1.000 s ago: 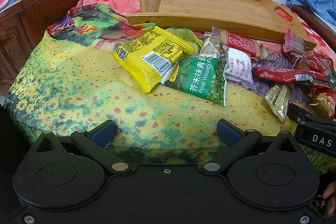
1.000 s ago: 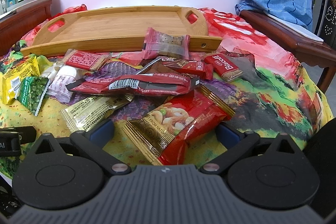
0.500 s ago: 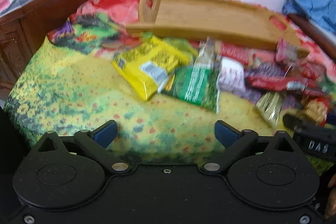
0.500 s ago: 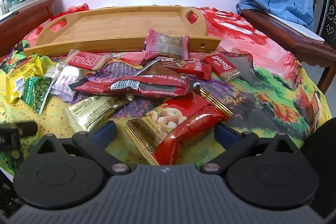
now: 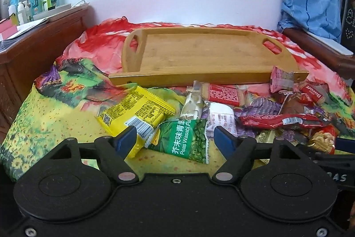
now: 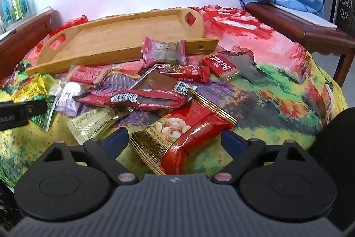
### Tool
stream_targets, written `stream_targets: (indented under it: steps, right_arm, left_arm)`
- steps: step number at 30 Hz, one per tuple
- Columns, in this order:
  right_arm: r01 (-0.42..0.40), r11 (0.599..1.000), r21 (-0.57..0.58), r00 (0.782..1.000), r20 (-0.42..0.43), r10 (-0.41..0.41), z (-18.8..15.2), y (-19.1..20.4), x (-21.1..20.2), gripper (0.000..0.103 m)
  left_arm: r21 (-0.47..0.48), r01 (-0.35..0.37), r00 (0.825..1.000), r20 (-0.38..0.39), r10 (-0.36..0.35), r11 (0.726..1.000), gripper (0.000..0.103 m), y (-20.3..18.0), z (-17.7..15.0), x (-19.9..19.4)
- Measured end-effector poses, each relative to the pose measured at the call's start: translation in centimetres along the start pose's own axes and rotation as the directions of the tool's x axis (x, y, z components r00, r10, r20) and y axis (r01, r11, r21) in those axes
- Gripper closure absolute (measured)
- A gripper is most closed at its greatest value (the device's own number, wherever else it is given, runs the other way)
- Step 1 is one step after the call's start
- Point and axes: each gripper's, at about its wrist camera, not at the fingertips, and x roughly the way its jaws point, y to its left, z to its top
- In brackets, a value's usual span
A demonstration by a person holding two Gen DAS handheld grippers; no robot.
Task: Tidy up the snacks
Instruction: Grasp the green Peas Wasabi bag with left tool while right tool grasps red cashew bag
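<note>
The green wasabi-pea packet (image 5: 186,139) lies near the bed's front edge, just ahead of the left hand-held gripper (image 5: 175,139), long axis roughly between its closing, still-apart jaws.

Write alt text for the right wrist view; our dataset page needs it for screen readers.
The right tool, closing, straddles a red nut packet without pressing it. Beyond lie scattered snack packets on a floral cloth and an empty wooden tray.

Left claw (image 5: 175,137) and right claw (image 6: 174,142) closing, both angled downward.
</note>
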Motion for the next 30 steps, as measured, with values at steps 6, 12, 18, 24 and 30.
stream_targets:
  steps: [6, 12, 18, 24, 30]
  right_arm:
    - [-0.022, 0.998, 0.052, 1.000, -0.002, 0.022, 0.3, -0.6, 0.0, 0.008]
    - [0.038, 0.997, 0.071, 0.999, 0.026, -0.040, 0.3, -0.9, -0.3, 0.008]
    - [0.015, 0.995, 0.103, 1.000, 0.012, -0.016, 0.3, -1.6, 0.0, 0.013]
    - [0.016, 0.992, 0.125, 0.999, 0.029, -0.020, 0.6, -2.1, -0.1, 0.015]
    - [0.024, 0.992, 0.125, 0.999, 0.024, -0.028, 0.9, -2.5, 0.3, 0.015]
  left_arm:
    - [0.004, -0.001, 1.000, -0.029, 0.001, 1.000, 0.025, 0.2, -0.3, 1.1]
    - [0.001, 0.046, 0.999, 0.019, -0.046, 0.999, 0.057, 0.3, -0.6, 0.8]
    - [0.027, 0.038, 0.999, 0.009, -0.039, 0.999, 0.051, -0.2, -1.1, 1.2]
    - [0.102, 0.012, 1.000, 0.017, -0.013, 0.995, 0.032, -0.7, -1.4, 2.2]
    - [0.122, 0.013, 1.000, 0.020, -0.015, 0.992, 0.020, -0.9, -1.1, 3.0]
